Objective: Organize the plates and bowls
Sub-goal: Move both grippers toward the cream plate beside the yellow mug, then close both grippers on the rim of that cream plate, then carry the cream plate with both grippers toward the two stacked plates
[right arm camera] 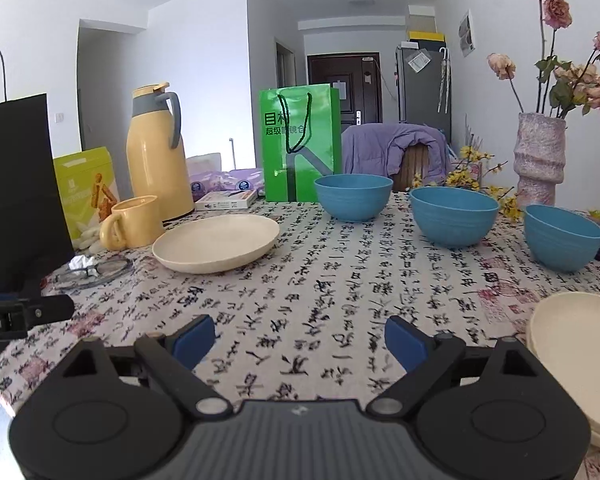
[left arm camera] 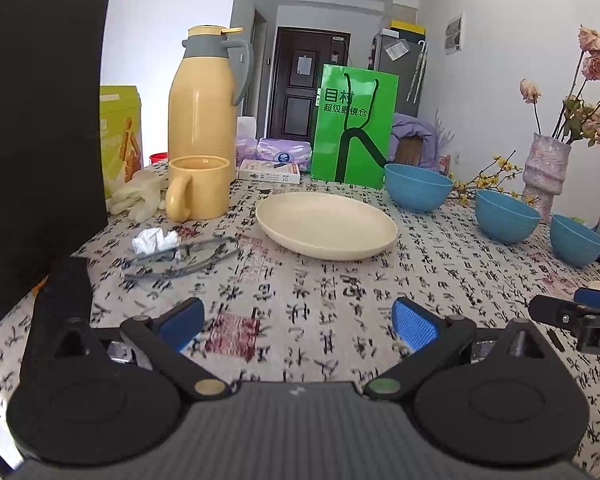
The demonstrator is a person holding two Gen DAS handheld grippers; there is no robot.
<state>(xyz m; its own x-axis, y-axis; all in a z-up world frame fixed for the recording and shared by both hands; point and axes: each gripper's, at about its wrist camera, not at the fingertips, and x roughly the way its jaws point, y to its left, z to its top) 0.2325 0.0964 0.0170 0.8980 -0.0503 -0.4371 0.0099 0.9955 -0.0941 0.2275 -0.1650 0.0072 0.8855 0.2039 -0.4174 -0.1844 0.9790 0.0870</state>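
Observation:
A cream plate (left arm camera: 326, 226) (right arm camera: 216, 243) lies alone on the patterned tablecloth, straight ahead of my left gripper (left arm camera: 298, 320), which is open and empty, well short of it. Three blue bowls stand in a row behind: one (left arm camera: 418, 186) (right arm camera: 353, 197), one (left arm camera: 507, 216) (right arm camera: 454, 215), one (left arm camera: 577, 240) (right arm camera: 563, 237). A stack of cream plates (right arm camera: 580, 360) sits at the near right edge, beside my right gripper (right arm camera: 299, 338), also open with nothing between its fingers. The right gripper shows at the right edge of the left wrist view.
A yellow mug (left arm camera: 198, 188), yellow thermos (left arm camera: 204, 100), black bag (left arm camera: 40, 128), green bag (left arm camera: 354, 124), glasses (left arm camera: 180, 258), crumpled paper (left arm camera: 154, 240) and white gloves (left arm camera: 138, 196) crowd the left and back. A vase of dried roses (right arm camera: 538, 160) stands at the back right.

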